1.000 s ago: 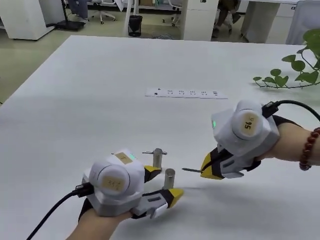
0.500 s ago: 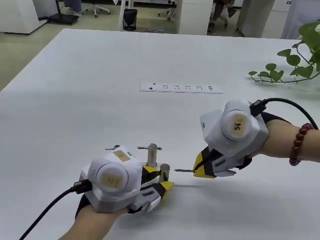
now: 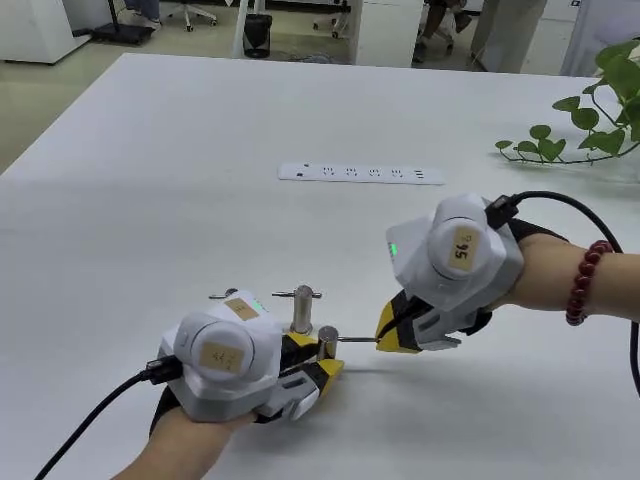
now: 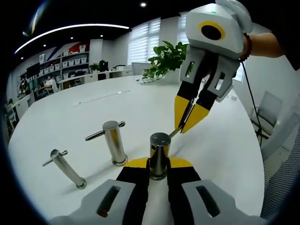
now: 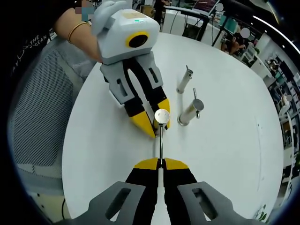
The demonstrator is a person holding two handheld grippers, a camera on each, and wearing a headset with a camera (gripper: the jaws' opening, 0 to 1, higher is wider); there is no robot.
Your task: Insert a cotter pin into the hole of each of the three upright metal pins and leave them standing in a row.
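My left gripper (image 3: 320,365) is shut on an upright steel pin (image 3: 327,340) low on the white table; in the left gripper view its jaws clamp that pin (image 4: 158,157) near the base. My right gripper (image 3: 385,338) is shut on a thin cotter pin (image 3: 355,339), held level, with its tip touching the pin's side near the top. The right gripper view looks along the cotter pin (image 5: 160,145) to the pin's round head (image 5: 162,116). Two more pins (image 4: 114,145) (image 4: 68,166) stand just beyond, each with a cotter through it; the farther one leans.
A white power strip (image 3: 360,174) lies in the middle of the table. A leafy plant (image 3: 590,130) trails over the far right edge. A black cable (image 3: 90,430) runs from the left gripper toward the near edge.
My right gripper has moved left with the cotter pin, closing the gap until its tip meets the held pin. The left gripper has kept its hold on the pin.
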